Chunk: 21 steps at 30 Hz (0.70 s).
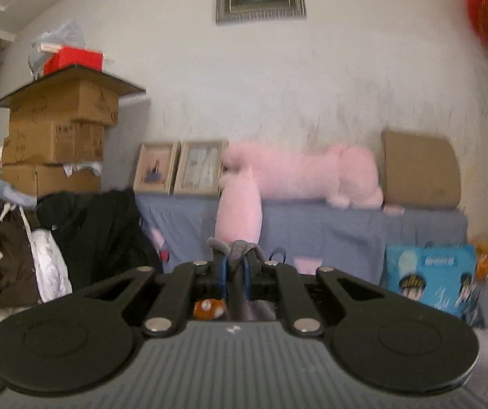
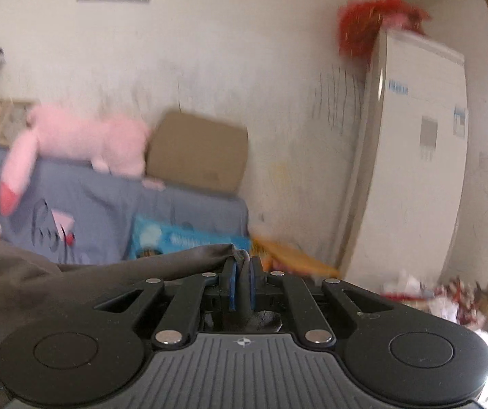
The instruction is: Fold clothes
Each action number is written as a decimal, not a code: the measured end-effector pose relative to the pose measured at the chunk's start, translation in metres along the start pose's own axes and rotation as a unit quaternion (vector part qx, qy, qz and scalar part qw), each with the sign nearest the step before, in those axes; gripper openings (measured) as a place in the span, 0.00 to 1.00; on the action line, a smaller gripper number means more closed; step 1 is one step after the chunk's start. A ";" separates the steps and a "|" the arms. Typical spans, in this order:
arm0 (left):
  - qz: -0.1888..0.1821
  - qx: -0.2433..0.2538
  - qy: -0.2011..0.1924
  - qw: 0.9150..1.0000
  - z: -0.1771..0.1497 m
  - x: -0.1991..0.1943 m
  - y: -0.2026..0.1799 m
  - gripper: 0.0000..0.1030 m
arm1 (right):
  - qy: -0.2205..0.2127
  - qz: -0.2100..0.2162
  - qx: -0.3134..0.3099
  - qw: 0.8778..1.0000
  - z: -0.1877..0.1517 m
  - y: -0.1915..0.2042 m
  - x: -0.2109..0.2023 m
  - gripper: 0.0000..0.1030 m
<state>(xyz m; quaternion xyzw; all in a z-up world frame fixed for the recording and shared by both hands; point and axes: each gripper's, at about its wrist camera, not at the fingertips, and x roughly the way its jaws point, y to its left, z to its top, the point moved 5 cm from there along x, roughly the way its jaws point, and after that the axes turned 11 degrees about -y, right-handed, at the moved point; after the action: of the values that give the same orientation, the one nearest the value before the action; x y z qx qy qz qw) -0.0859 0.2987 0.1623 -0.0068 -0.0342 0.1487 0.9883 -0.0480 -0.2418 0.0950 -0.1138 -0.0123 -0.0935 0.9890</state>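
Observation:
A grey garment [image 2: 84, 272] is lifted into the air, and both grippers hold it. In the left wrist view my left gripper [image 1: 234, 267] is shut on a bunched edge of the grey garment [image 1: 235, 248], whose cloth pokes up between the blue pads and hangs down behind them. In the right wrist view my right gripper [image 2: 242, 272] is shut on another edge of the same garment, which stretches away to the left as a taut grey sheet. The garment's lower part is hidden below both cameras.
A blue-covered sofa [image 1: 329, 235] stands ahead with a long pink plush toy [image 1: 298, 173] and a cardboard piece [image 1: 421, 170] on its back. Stacked cardboard boxes [image 1: 60, 136] and piled dark coats [image 1: 101, 235] fill the left. A tall white appliance [image 2: 414, 156] stands at the right.

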 end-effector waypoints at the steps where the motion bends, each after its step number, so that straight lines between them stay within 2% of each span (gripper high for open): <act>1: 0.001 0.003 0.015 1.000 -0.010 0.009 -0.005 0.10 | 0.022 -0.004 -0.001 1.000 -0.013 -0.001 0.013 0.07; 6: -0.002 -0.016 0.131 0.991 -0.103 0.076 -0.022 0.10 | 0.121 -0.012 -0.010 0.993 -0.084 0.008 0.076 0.07; 9: 0.010 0.012 0.175 0.984 -0.165 0.110 -0.041 0.10 | 0.163 -0.006 -0.024 0.986 -0.123 0.026 0.107 0.07; 12: 0.013 0.048 0.206 0.977 -0.217 0.138 -0.066 0.10 | 0.197 -0.002 -0.050 0.979 -0.156 0.047 0.135 0.07; 16: 0.021 0.052 0.247 0.967 -0.271 0.179 -0.087 0.10 | 0.231 0.002 -0.072 0.970 -0.194 0.066 0.164 0.07; 21: 0.036 0.089 0.268 0.958 -0.311 0.230 -0.106 0.11 | 0.248 -0.001 -0.107 0.963 -0.223 0.078 0.200 0.07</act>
<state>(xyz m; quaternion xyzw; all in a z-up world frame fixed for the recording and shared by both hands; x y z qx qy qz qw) 0.1858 0.2639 -0.1303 0.0407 0.2460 0.1798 0.9516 0.1639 -0.2544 -0.1302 -0.1926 0.2434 -0.1202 0.9430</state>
